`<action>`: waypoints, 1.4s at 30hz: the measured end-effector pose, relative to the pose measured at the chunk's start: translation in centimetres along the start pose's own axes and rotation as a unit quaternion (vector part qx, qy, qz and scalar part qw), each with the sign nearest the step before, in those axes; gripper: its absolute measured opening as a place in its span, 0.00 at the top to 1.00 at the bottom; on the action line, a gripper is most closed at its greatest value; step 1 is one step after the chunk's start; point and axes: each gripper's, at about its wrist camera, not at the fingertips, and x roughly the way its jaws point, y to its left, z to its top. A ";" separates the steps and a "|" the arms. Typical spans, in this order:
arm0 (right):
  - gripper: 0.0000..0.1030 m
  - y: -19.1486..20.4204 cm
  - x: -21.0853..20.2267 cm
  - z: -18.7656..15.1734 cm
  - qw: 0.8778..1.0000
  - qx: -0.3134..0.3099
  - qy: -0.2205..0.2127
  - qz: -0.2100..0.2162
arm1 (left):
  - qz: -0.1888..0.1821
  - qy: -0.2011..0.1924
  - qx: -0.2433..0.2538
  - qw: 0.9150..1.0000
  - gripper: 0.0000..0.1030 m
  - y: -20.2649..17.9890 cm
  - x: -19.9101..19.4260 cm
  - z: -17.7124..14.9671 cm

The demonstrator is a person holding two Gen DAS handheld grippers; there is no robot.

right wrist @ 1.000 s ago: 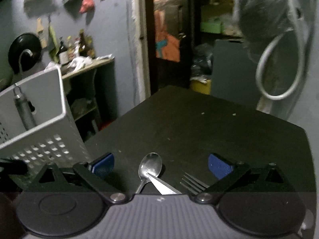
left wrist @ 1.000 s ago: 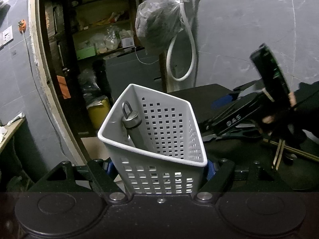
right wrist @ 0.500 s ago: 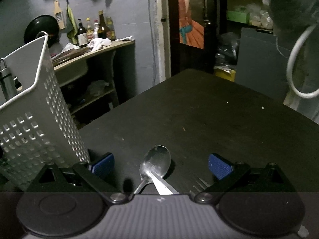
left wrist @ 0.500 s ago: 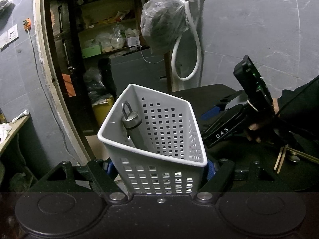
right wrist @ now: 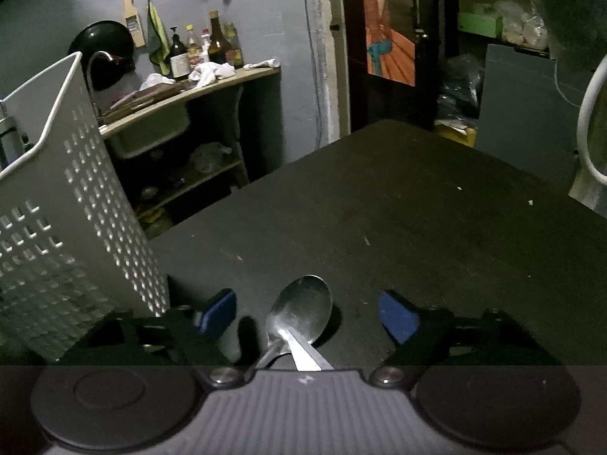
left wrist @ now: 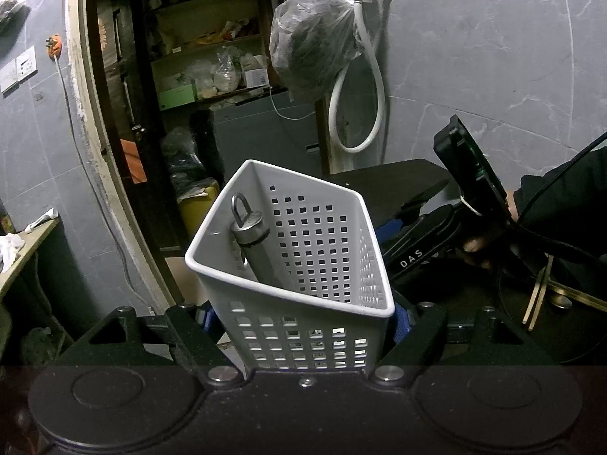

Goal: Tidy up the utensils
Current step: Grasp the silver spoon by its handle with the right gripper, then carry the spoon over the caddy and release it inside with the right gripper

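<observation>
Now, with the left gripper [left wrist: 305,316] clamping the white basket [left wrist: 322,265], the right gripper [right wrist: 307,313], jaws just closing yet clear of the spoon [right wrist: 301,311] lying between them on the tabletop [right wrist: 398,220], should pinch low on its neck.

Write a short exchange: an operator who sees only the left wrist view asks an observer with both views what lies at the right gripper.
Operator: My left gripper holds the basket. What is under the right gripper?
Observer: A spoon lies on the table, bowl forward, between its pads.
Operator: Is it gripped?
Observer: No. The jaws have just been closing, but both pads stand clear of the spoon.
</observation>
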 end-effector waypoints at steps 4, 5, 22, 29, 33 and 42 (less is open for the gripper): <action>0.30 -0.2 0.2 0.1 1.000 -0.003 -0.001 0.013 | 0.000 0.000 0.000 1.000 0.22 0.1 0.0 -0.1; 0.32 -0.3 0.2 0.1 1.000 -0.004 -0.002 0.015 | 0.001 0.000 0.000 1.000 0.22 0.1 -0.1 0.0; 0.89 -0.1 0.0 -0.2 1.000 -0.003 -0.023 -0.001 | 0.003 0.000 -0.001 1.000 0.22 0.2 -0.2 -0.3; 0.95 0.1 -0.5 -0.1 0.999 0.027 -0.037 -0.003 | 0.003 0.001 -0.001 1.000 0.21 0.1 -0.1 -0.3; 0.96 -0.1 -1.2 -0.2 0.997 0.056 -0.047 -0.001 | 0.002 -0.001 -0.001 1.000 0.21 0.3 -0.2 -0.3; 0.97 0.8 -6.0 0.5 0.986 0.104 -0.120 -0.043 | -0.007 -0.004 0.005 1.000 0.22 0.5 0.1 -0.4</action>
